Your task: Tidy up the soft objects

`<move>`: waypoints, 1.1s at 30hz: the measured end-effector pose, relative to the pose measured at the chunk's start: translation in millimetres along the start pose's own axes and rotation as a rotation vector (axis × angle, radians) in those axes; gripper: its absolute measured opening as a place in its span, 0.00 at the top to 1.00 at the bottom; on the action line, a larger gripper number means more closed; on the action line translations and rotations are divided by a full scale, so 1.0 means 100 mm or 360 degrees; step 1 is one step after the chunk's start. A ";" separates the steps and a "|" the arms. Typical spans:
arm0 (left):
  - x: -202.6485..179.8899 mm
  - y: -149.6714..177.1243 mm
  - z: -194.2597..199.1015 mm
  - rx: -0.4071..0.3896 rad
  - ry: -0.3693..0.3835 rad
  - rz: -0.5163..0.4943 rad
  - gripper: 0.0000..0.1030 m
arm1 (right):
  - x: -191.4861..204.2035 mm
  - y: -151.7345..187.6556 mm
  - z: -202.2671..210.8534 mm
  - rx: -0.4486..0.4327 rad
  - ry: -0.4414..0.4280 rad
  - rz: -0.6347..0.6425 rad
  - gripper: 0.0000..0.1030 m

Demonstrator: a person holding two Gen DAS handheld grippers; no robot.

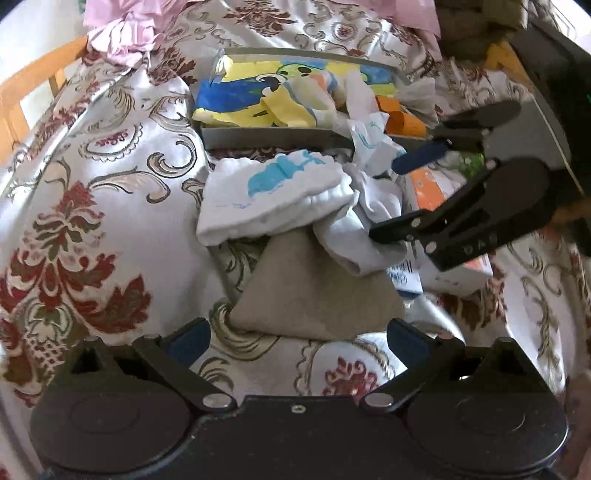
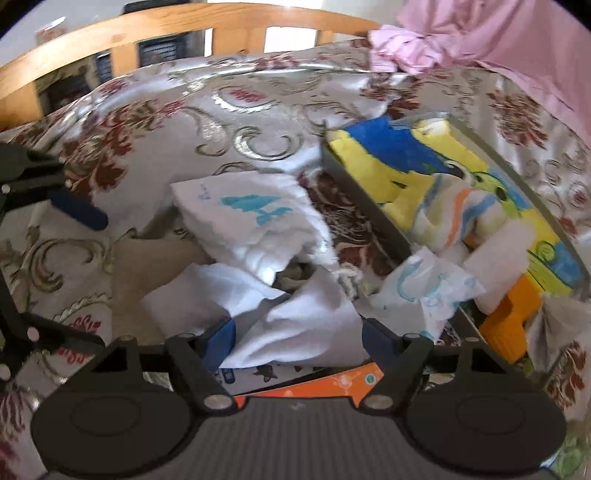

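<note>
Cloths lie heaped on a floral bedspread (image 1: 92, 177), and both hand-held grippers work at the heap's edge. In the left wrist view, the left hand-held gripper (image 1: 299, 334) stands wide open at the bottom of the frame, holding nothing; a beige cloth (image 1: 314, 291) folded to a triangle lies just above and between its blue-padded fingertips, not touching them as far as I can tell. Above the beige cloth sits a folded white cloth with a blue print (image 1: 273, 192), and to its right a plain white cloth (image 1: 354, 236) droops over the beige one.

The right hand-held gripper (image 1: 391, 199) enters from the right of that frame, its lower finger touching the plain white cloth. In the right wrist view the same right hand-held gripper (image 2: 299, 336) is fairly wide, with the plain white cloth (image 2: 295, 325) bunched between its pads; whether the pads press on it I cannot tell.

A grey tray (image 1: 266, 134) in the upper middle of the left view holds a yellow and blue printed cloth (image 1: 236, 96). Pink fabric (image 1: 122, 26) lies at the upper left.
</note>
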State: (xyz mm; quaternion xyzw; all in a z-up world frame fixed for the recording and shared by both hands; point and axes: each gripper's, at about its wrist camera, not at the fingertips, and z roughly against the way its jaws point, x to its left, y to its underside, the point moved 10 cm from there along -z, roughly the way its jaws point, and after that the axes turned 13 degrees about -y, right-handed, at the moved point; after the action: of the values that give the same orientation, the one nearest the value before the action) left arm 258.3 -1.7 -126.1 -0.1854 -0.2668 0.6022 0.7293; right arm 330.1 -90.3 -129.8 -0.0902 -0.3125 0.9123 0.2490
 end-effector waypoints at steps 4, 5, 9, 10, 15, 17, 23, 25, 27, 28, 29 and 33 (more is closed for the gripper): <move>0.04 0.02 0.11 -0.0059 -0.0015 -0.0037 0.02 | 0.01 -0.01 -0.03 0.0044 -0.0081 0.0013 0.21; 0.07 0.02 0.15 -0.0076 -0.0014 -0.0029 0.02 | 0.00 -0.01 -0.04 0.0053 -0.0090 0.0015 0.21; 0.18 -0.01 0.26 -0.0151 0.0044 0.0072 0.01 | -0.01 -0.03 -0.05 0.0094 -0.0153 0.0015 0.16; 0.17 -0.03 0.24 -0.0152 0.0060 0.0083 0.01 | -0.02 -0.03 -0.06 0.0107 -0.0158 0.0015 0.14; 0.05 -0.07 -0.01 -0.0111 0.0088 -0.0013 0.01 | -0.05 -0.03 -0.13 0.0152 -0.0187 0.0007 0.09; -0.04 -0.06 -0.08 -0.0104 0.0105 -0.0074 0.01 | -0.06 -0.04 -0.15 0.0156 -0.0200 -0.0008 0.09; -0.21 -0.06 -0.20 -0.0138 0.0094 -0.0232 0.01 | -0.07 -0.02 -0.17 0.0149 -0.0230 -0.0040 0.10; -0.19 -0.05 -0.23 -0.0111 0.0101 -0.0210 0.01 | -0.06 -0.01 -0.17 0.0139 -0.0244 -0.0041 0.10; -0.17 -0.06 -0.27 -0.0083 0.0124 -0.0158 0.02 | -0.04 -0.01 -0.17 0.0131 -0.0248 -0.0045 0.10; -0.15 -0.07 -0.27 -0.0075 0.0133 -0.0132 0.03 | -0.04 -0.01 -0.17 0.0128 -0.0249 -0.0049 0.11; -0.13 -0.07 -0.28 -0.0069 0.0141 -0.0111 0.03 | -0.03 -0.01 -0.17 0.0127 -0.0252 -0.0054 0.12; -0.09 -0.08 -0.32 -0.0037 0.0156 -0.0050 0.04 | 0.01 -0.01 -0.16 0.0114 -0.0287 -0.0072 0.19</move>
State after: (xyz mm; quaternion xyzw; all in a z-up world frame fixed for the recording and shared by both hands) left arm 282.8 -10.8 -148.8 -0.2191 -0.2406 0.5775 0.7487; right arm 335.3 -80.4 -141.7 0.0083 -0.3028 0.9214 0.2436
